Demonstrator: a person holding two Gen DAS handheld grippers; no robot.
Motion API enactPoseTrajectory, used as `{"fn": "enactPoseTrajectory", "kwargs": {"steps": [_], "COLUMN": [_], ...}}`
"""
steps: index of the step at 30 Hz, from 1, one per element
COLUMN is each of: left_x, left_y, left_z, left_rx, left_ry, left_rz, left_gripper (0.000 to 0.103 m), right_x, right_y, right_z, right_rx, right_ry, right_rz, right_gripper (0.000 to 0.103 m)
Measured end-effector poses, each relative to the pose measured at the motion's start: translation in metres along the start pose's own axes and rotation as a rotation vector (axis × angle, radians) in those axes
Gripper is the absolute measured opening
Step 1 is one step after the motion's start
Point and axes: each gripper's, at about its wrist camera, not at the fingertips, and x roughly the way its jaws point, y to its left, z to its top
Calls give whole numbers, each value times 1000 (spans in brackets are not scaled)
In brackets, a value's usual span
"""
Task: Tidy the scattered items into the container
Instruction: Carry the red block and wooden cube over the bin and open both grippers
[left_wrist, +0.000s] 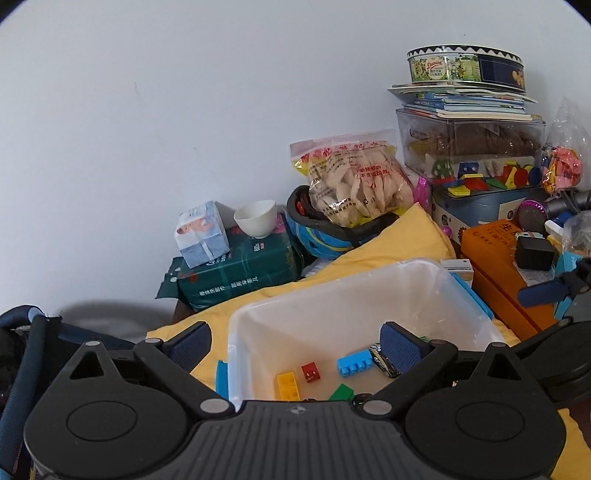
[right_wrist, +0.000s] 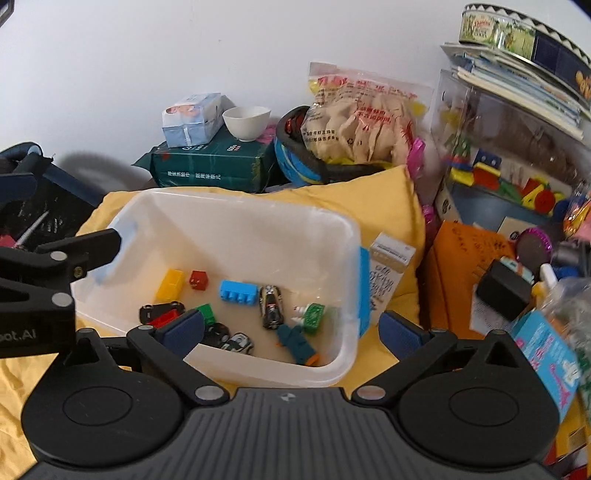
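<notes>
Looks nearly done: clear bin on yellow cloth holds bricks, toy cars. Both grippers wide, empty. Small carton at bin's 3 o'clock maybe left.

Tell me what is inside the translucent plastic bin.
The translucent plastic bin holds a yellow brick, red brick, blue brick and toy cars. The right gripper covers part of its floor.

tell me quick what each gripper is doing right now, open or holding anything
Left gripper: open, holding nothing, over the container.
Right gripper: open, holding nothing.
</notes>
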Motion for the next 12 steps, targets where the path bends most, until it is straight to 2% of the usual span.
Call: {"fn": "enactPoseTrajectory", "kwargs": {"steps": [12], "left_x": [7], "left_y": [-3], "left_z": [2], "left_rx": [-4], "left_ry": [8], "left_rz": [-56], "left_gripper": [99], "right_x": [3], "right_y": [7], "right_z": [-2], "right_rx": [-12], "right_ry": [24], "right_rz": [10], "right_gripper": [103]}}
